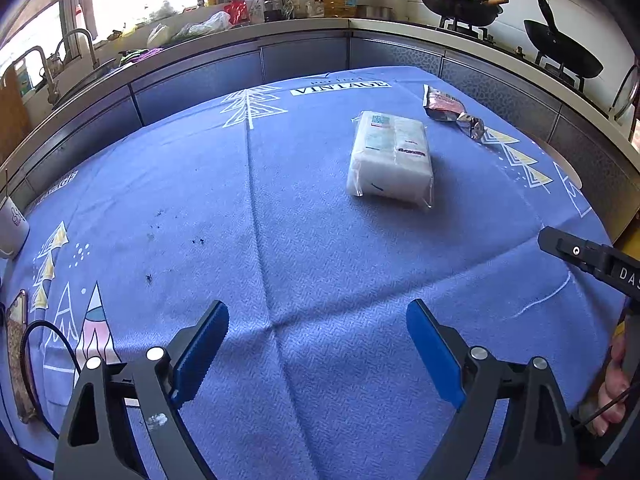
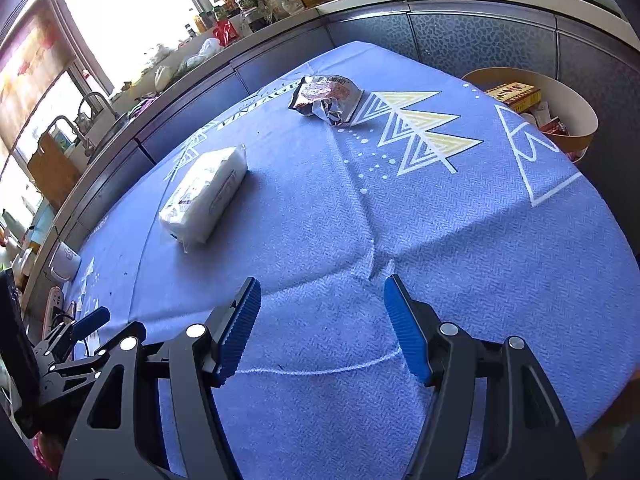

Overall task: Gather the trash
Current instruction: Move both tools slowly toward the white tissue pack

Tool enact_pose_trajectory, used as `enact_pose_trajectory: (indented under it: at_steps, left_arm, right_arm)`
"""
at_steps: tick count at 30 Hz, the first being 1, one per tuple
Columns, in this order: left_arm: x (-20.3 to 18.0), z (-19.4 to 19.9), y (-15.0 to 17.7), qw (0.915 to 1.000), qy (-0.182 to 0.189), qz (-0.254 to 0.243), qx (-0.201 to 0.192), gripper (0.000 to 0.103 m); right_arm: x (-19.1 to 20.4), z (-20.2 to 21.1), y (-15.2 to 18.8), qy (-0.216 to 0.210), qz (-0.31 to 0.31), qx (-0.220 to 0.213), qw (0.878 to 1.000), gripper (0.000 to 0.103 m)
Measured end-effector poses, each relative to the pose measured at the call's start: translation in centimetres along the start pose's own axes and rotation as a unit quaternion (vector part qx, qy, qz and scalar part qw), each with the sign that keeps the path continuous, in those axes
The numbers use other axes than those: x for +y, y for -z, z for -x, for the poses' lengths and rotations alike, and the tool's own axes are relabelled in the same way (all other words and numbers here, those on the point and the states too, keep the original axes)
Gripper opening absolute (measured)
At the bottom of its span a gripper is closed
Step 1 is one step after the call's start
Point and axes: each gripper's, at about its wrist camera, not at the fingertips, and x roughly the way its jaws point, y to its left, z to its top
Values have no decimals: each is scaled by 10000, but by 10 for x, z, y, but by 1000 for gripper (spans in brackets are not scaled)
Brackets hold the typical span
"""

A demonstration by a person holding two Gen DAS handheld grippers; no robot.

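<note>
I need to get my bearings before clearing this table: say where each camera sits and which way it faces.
Left wrist: on the left hand-held gripper, jaws open and empty, looking down across the tablecloth at the tissue pack; a hand and the right hand-held gripper show at right.
Right wrist: on the right hand-held gripper, open and empty, facing the wrapper and bin.
Shared: tissue pack, wrapper, tablecloth.
</note>
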Motion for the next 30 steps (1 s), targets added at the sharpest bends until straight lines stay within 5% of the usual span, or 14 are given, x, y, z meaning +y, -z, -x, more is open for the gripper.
enact_pose_trajectory:
  at_steps: [30]
  left_arm:
    - [-1,-9,-33,9999,96,17,-92,88]
  right_arm:
    - [-13,4,-14,46,-128,-181,9997,64]
